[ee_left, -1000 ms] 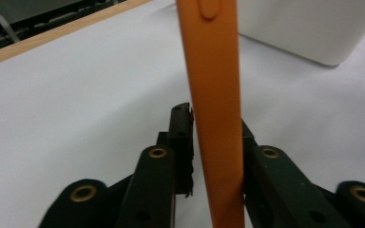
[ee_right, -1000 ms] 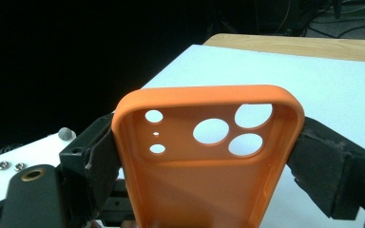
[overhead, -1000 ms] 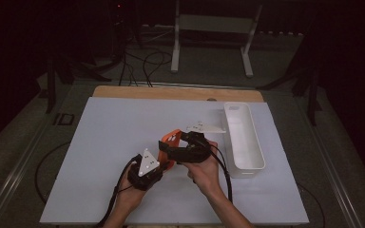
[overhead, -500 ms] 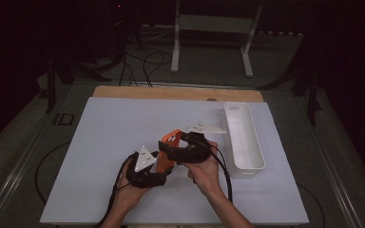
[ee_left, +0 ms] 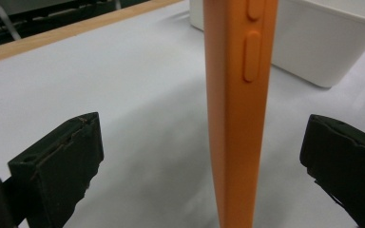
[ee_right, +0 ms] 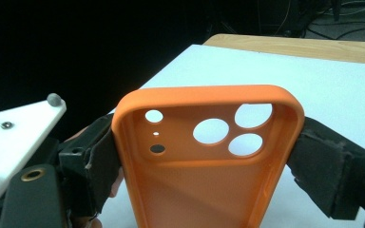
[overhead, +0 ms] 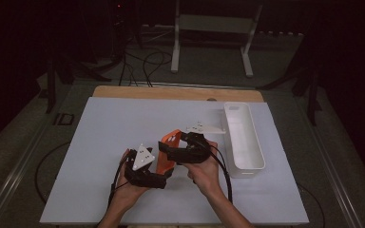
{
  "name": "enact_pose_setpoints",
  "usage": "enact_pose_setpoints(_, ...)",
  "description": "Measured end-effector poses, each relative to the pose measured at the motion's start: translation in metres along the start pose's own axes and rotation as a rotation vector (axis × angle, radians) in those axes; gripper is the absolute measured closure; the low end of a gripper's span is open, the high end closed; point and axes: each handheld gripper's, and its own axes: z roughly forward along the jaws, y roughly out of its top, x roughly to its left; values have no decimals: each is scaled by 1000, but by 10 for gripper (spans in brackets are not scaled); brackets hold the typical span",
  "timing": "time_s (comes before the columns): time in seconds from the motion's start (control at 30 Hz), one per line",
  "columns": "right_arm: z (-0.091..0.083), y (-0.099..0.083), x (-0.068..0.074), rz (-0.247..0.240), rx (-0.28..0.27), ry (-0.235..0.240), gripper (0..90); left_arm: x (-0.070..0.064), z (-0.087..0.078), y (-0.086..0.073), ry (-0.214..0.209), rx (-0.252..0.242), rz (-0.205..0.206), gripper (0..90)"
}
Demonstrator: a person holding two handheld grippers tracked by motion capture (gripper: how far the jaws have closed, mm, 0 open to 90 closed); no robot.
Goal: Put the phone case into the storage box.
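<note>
An orange phone case is held tilted above the white mat between my two grippers. My right gripper comes in from the right and is shut on it. In the right gripper view its pads press both long sides of the case, whose inside and camera holes face me. My left gripper sits at the case's near left. In the left gripper view the case stands edge-on with two side buttons showing. There my left gripper is open, both jaws well apart from the case.
A long white bin stands on the mat to the right of the hands, also seen behind the case as the bin. The white mat covers a wooden board. Cables and a metal stand lie beyond the table.
My left gripper has shifted slightly up and closer around the case. The right gripper has kept hold of the case in about the same place.
</note>
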Motion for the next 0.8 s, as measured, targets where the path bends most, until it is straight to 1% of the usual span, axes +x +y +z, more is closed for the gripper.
enact_pose_setpoints(0.27,-1,0,-1,-3,-1,-5,164,4,-6,2,12,-15,-8,9)
enact_pose_setpoints(0.8,-4,3,-3,-9,-10,-18,164,8,-13,3,3,-32,1,4)
